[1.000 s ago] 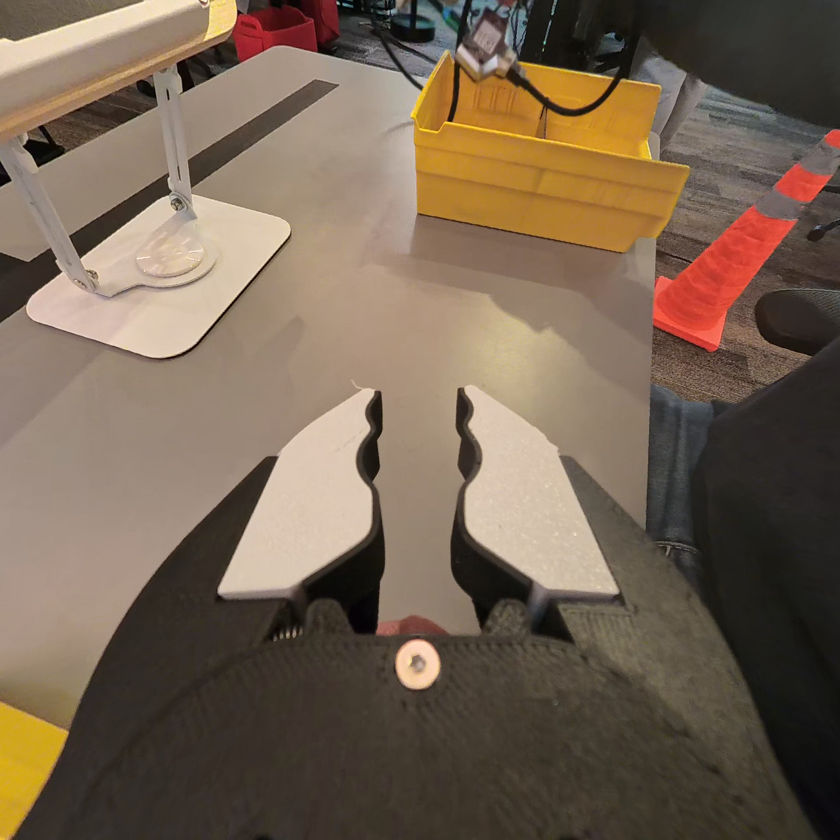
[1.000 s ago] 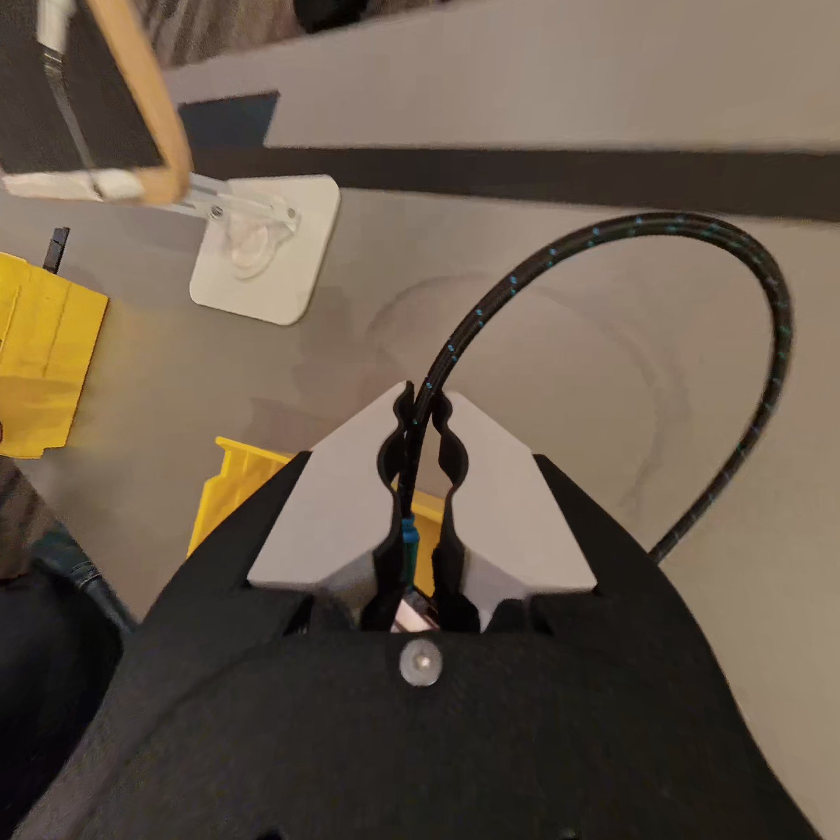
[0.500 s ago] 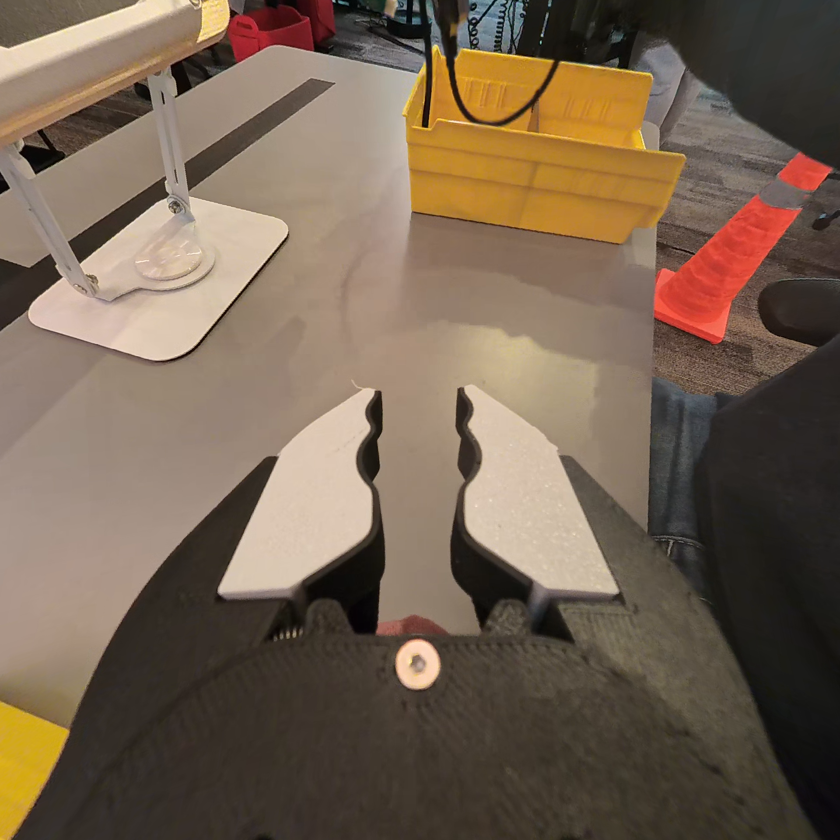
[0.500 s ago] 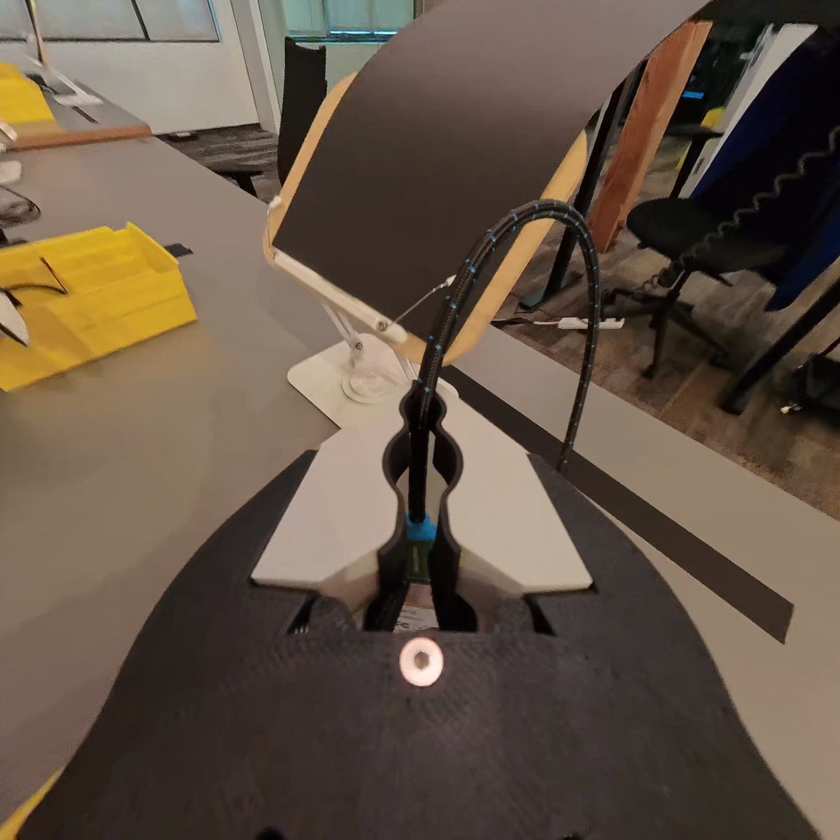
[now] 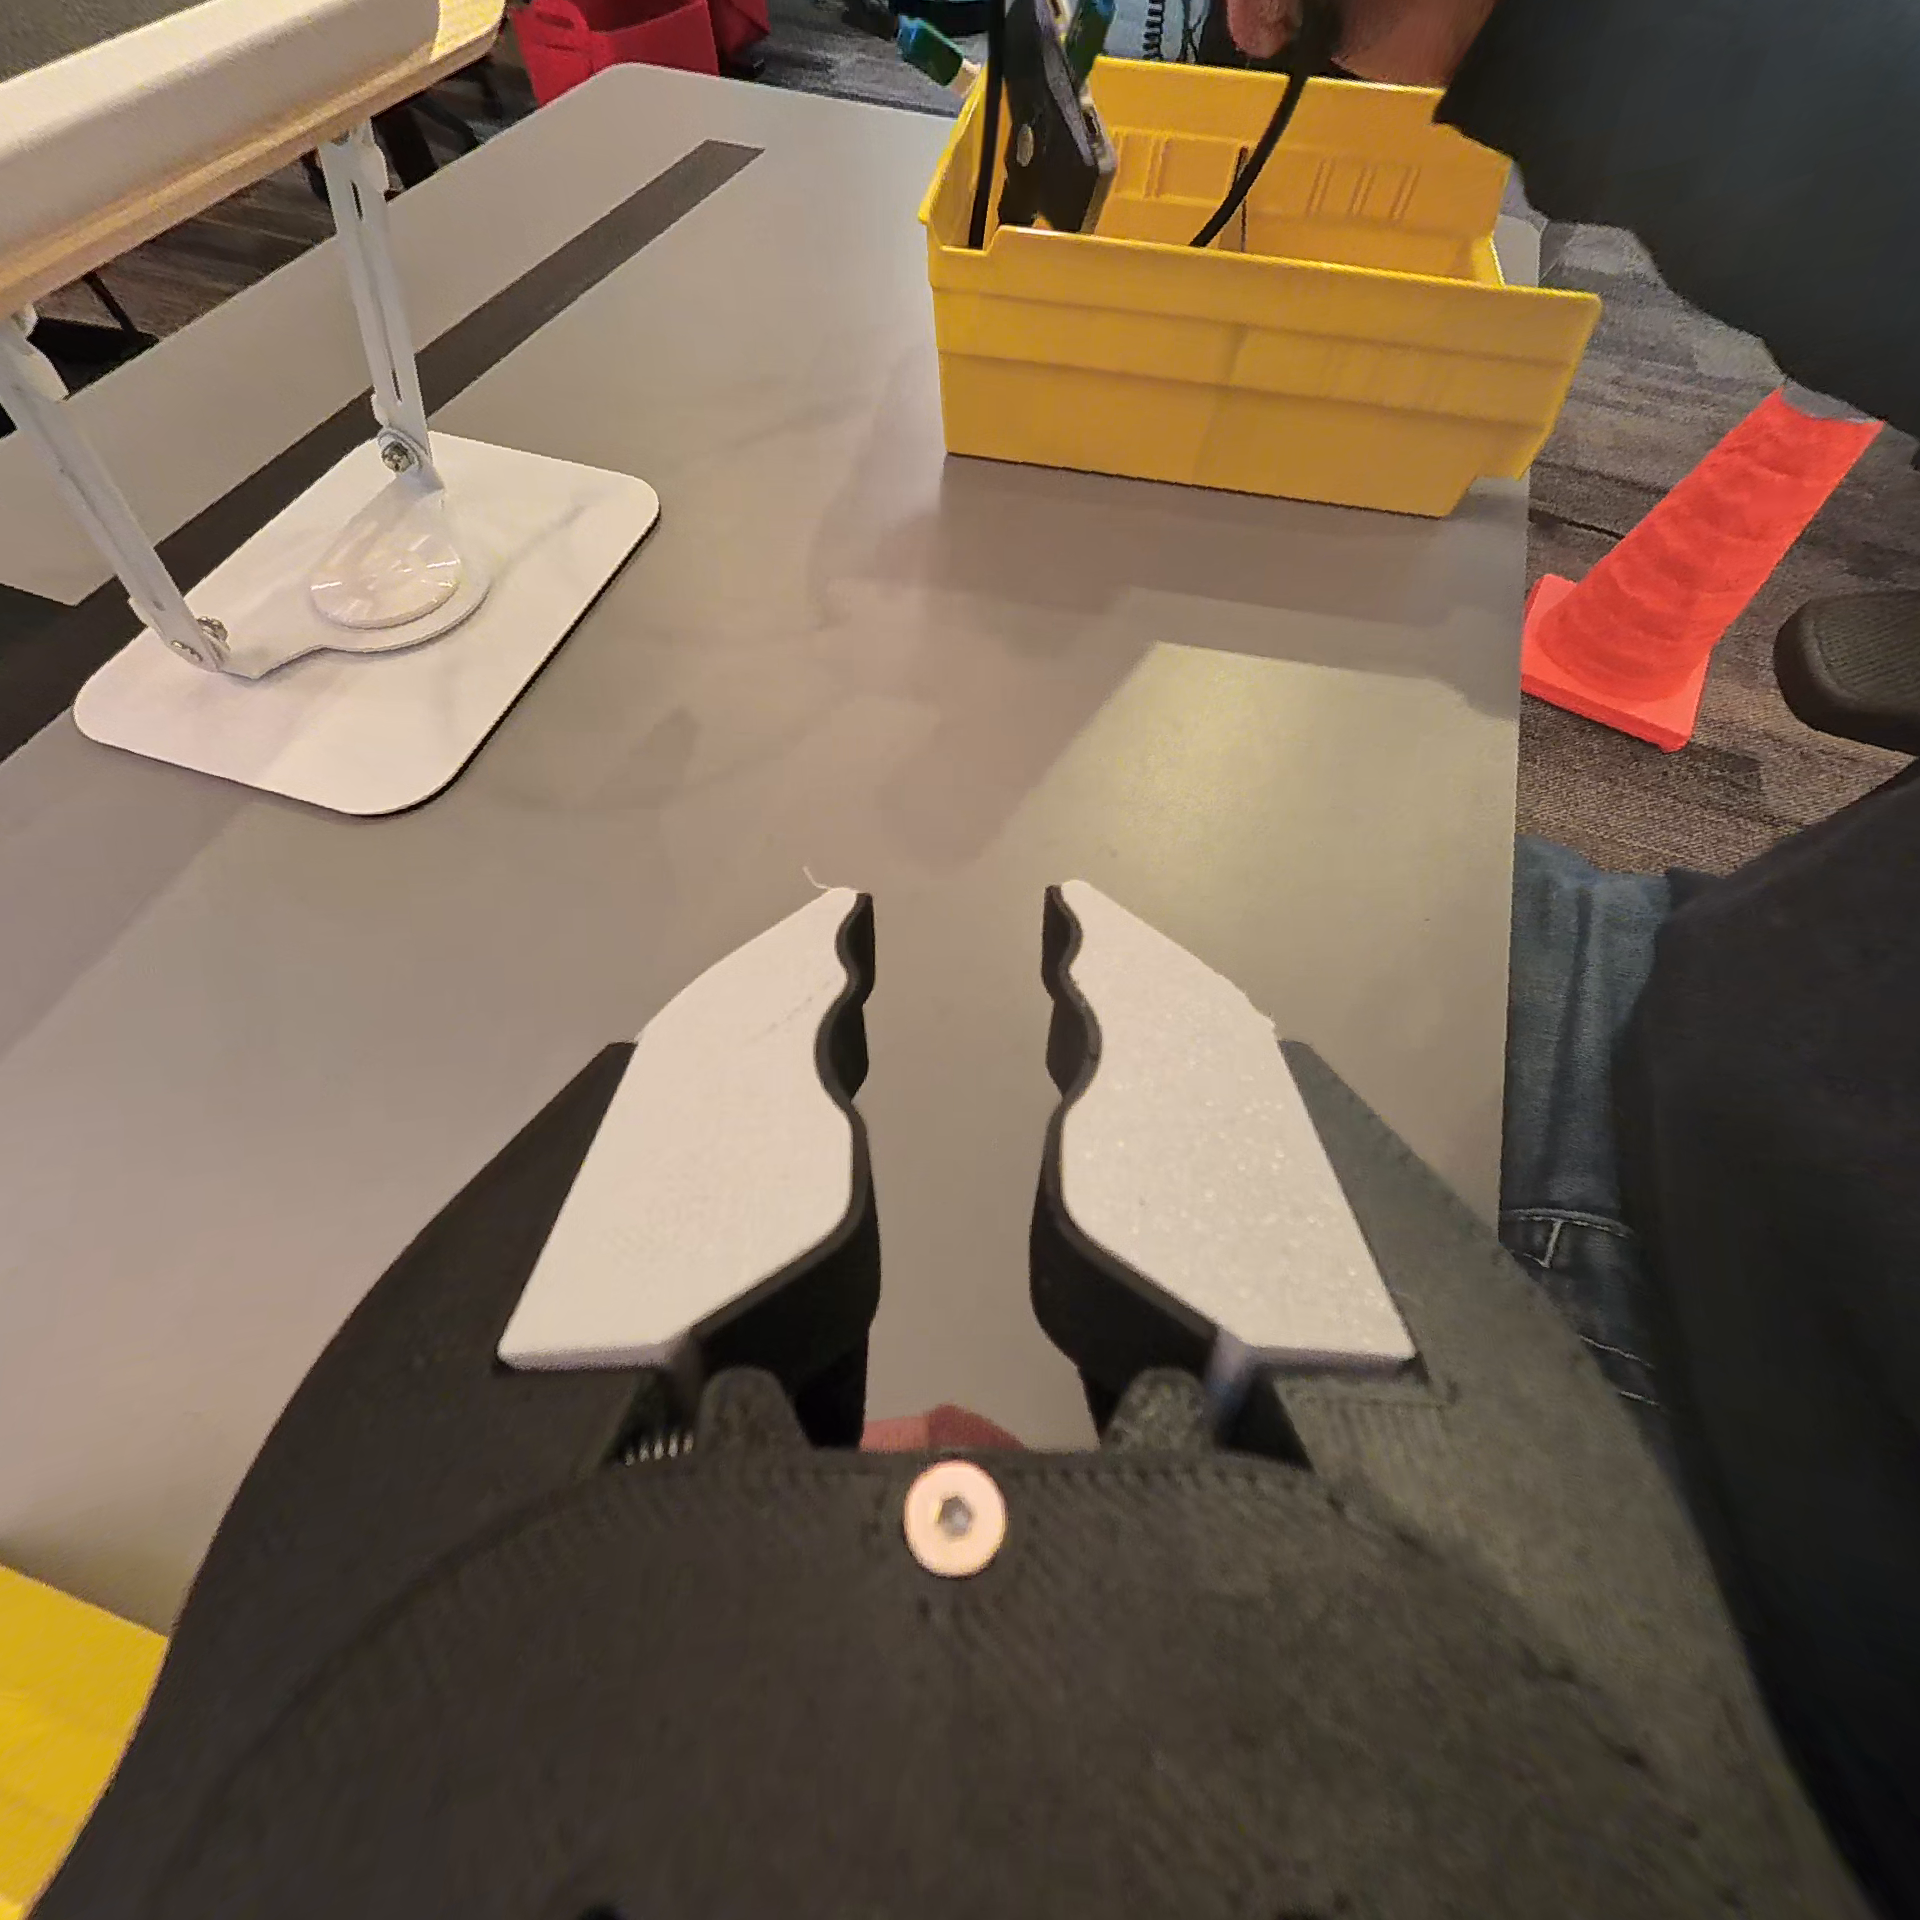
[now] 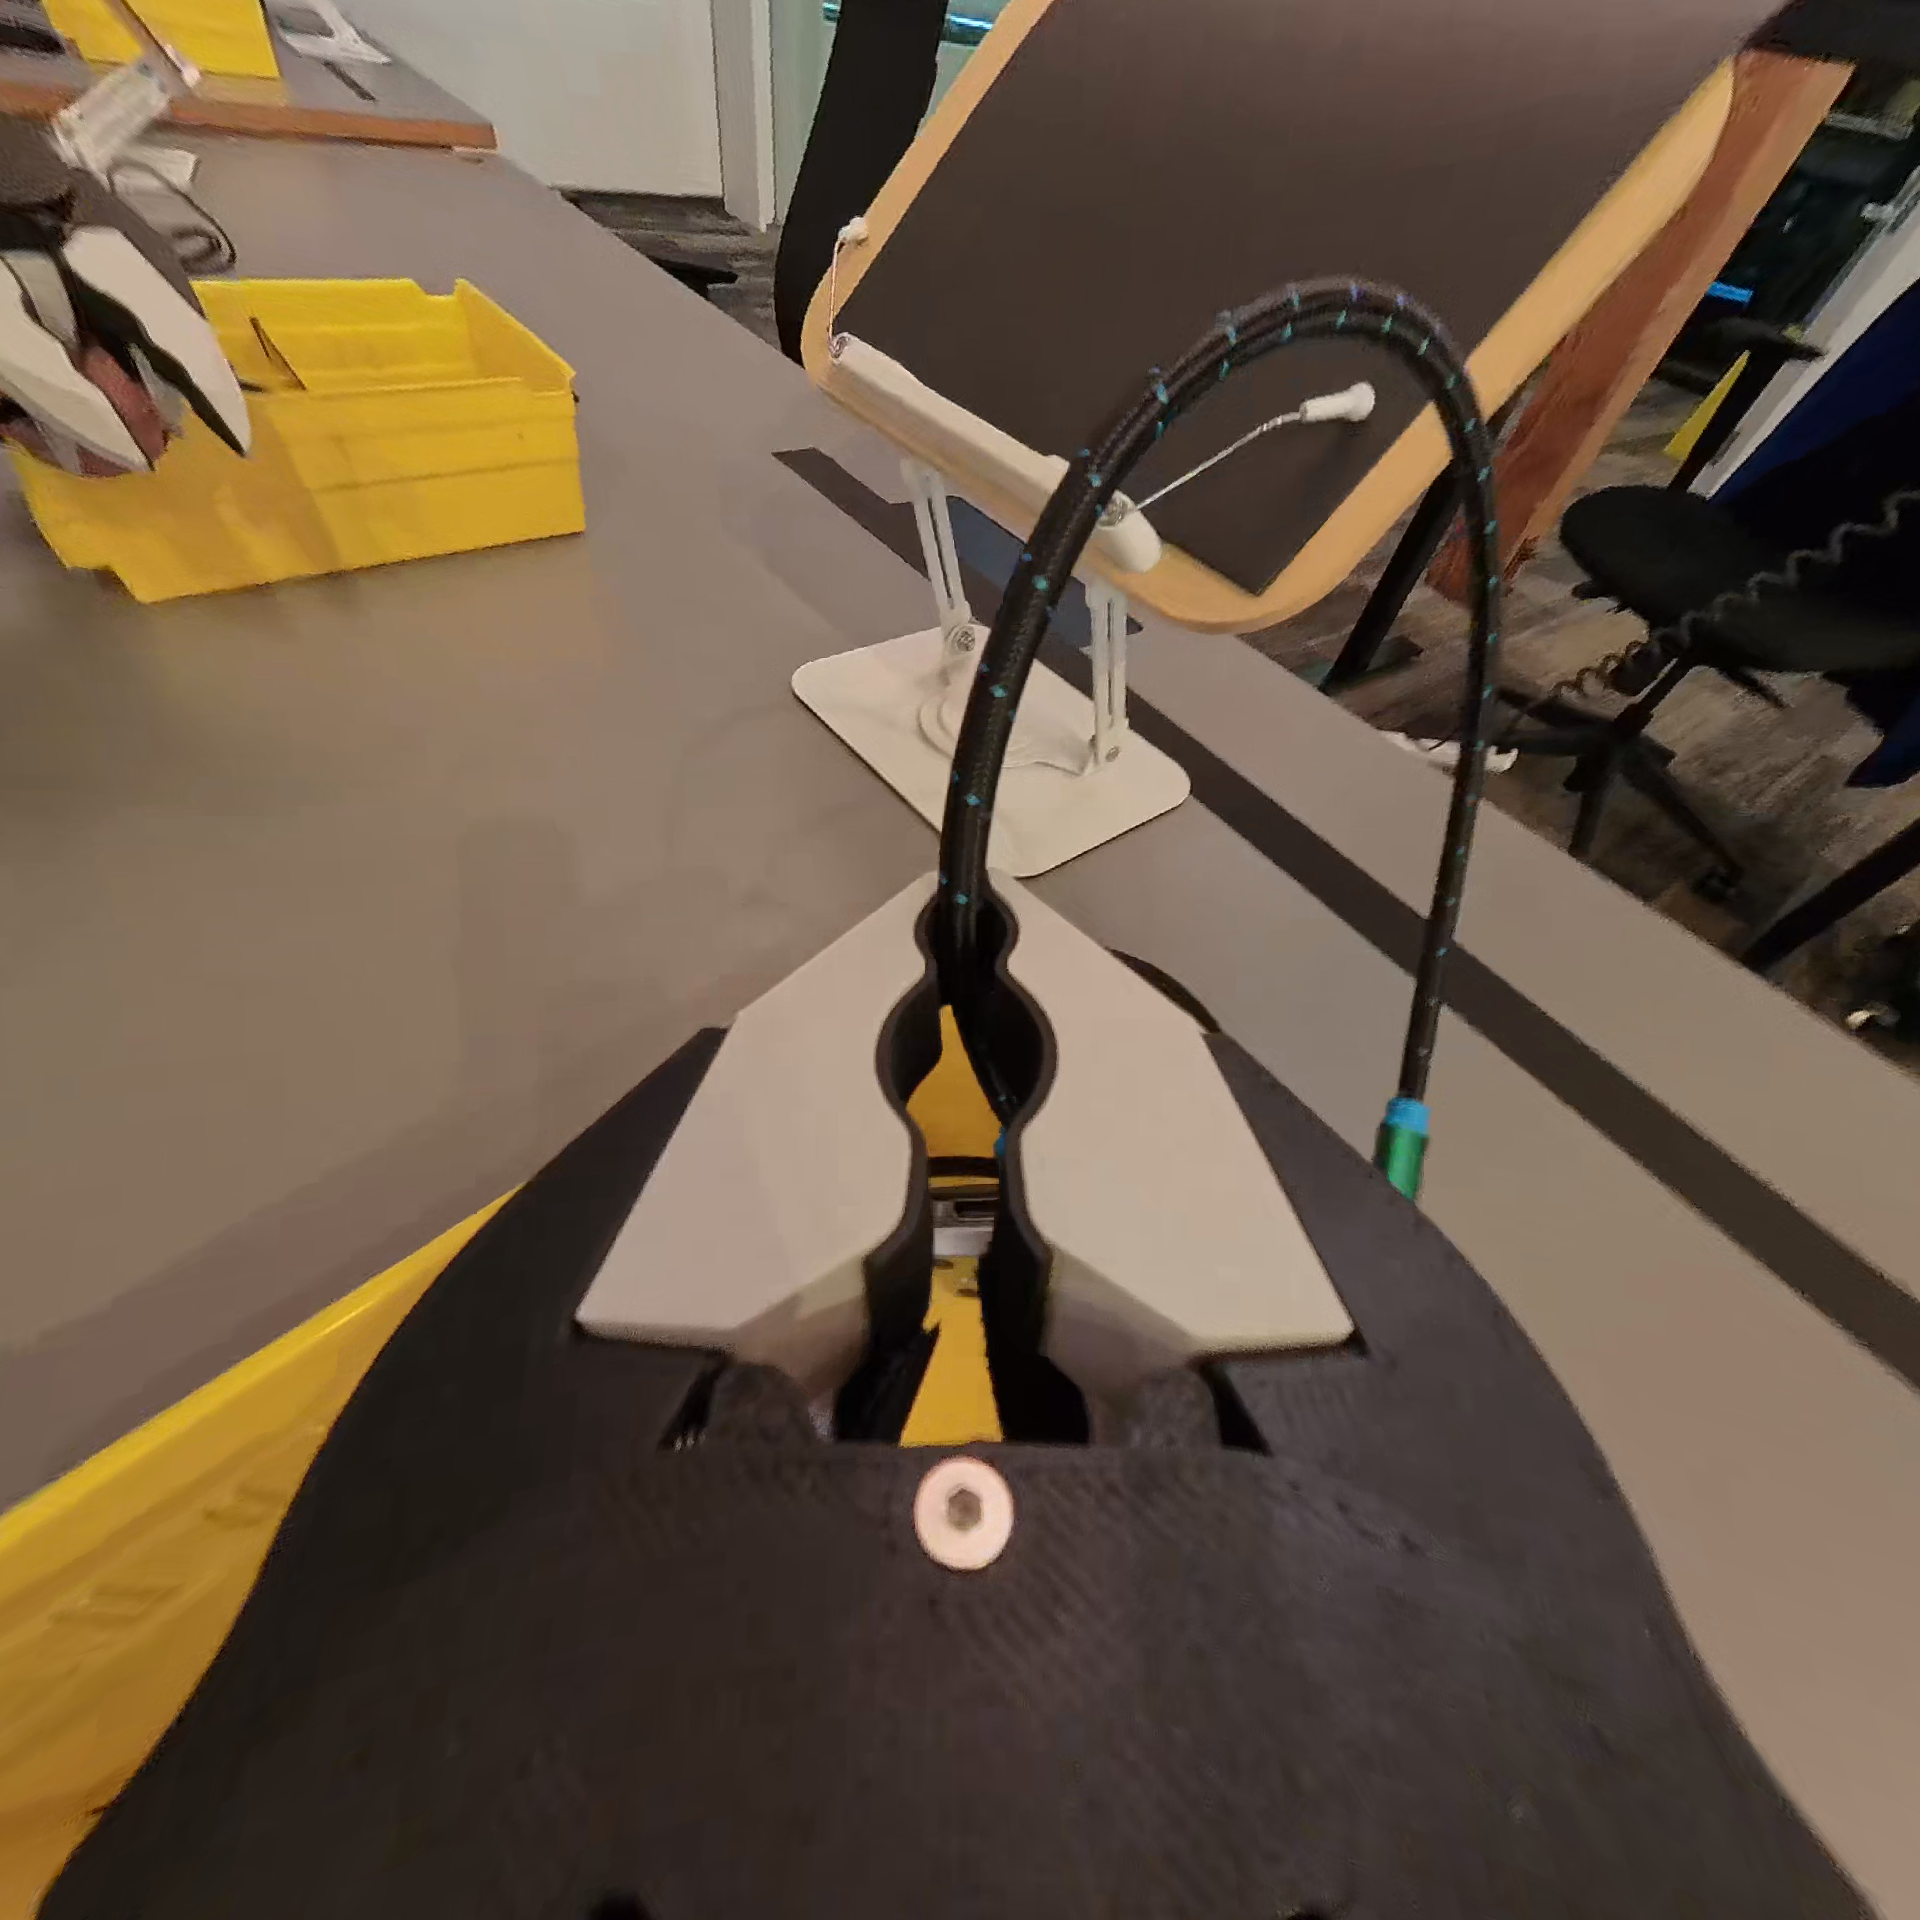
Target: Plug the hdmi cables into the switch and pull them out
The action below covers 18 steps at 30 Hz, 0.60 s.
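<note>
1. The left gripper (image 5: pixel 956 904) is hovering low over the grey surface (image 5: pixel 727 520) with its jaws parted and nothing between them. Judging from its idle pose, it is waiting until a second grip is needed.

2. The right gripper (image 6: pixel 966 914) is pinching a braided black cable (image 6: pixel 1039 582) between closed jaws. The grip is falling on the cord just beyond the plug, which is probably why the cord is arching up and over in a stiff loop.

3. The cable's far end is hanging down beside the right gripper, finishing in a green plug (image 6: pixel 1401 1148) that is dangling free, plugged into nothing visible.

4. In the right wrist view a yellow bin (image 6: pixel 156 1507) is lying directly beneath the jaws, and a small metal part is showing through the gap. Whether that is the switch or a connector, I cannot tell.

5. In the left wrist view the same bin (image 5: pixel 1247 353) is sitting at the far end of the surface, with the cable dipping into it. The right gripper seems to be positioned over the bin either to collect or to return the cable.

6. A second bin (image 6: pixel 395 457) is sitting near the left gripper, well apart from the first.

7. A white stand (image 5: pixel 364 644) is holding a tilted board between the bins.
</note>
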### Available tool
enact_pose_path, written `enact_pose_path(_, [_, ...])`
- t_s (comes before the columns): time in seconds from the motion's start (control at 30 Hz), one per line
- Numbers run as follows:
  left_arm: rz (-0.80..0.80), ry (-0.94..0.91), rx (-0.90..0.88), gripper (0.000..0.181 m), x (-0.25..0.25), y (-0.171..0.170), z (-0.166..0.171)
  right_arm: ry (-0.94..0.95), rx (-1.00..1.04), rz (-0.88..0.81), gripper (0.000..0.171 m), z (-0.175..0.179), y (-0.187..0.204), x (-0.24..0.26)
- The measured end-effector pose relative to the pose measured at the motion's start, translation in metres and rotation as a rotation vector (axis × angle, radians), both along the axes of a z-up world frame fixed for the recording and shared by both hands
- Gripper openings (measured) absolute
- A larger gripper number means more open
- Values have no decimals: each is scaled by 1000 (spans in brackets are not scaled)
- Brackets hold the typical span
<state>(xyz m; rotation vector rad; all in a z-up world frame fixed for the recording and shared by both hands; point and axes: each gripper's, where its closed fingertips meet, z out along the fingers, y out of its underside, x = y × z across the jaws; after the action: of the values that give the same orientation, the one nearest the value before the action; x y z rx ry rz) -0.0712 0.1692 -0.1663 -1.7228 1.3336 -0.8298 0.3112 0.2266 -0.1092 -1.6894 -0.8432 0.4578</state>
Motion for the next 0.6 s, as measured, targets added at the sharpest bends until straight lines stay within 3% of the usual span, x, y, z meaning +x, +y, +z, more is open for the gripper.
enact_pose_path(0.17, [-4, 7, 7, 30, 0, -1, -1, 43, -151, -36, 0, -14, -15, 6])
enact_pose_path(0.37, [-7, 10, 7, 30, -1, -2, -1, 26, -365, -52, 2, -56, -36, 3])
enact_pose_path(0.5, [-10, 21, 13, 30, -1, -3, -3, 134, -509, -105, 5, -84, -36, 8])
enact_pose_path(0.6, [-8, 25, 14, 30, -1, -3, -3, 192, -508, -107, 5, -86, -34, 9])
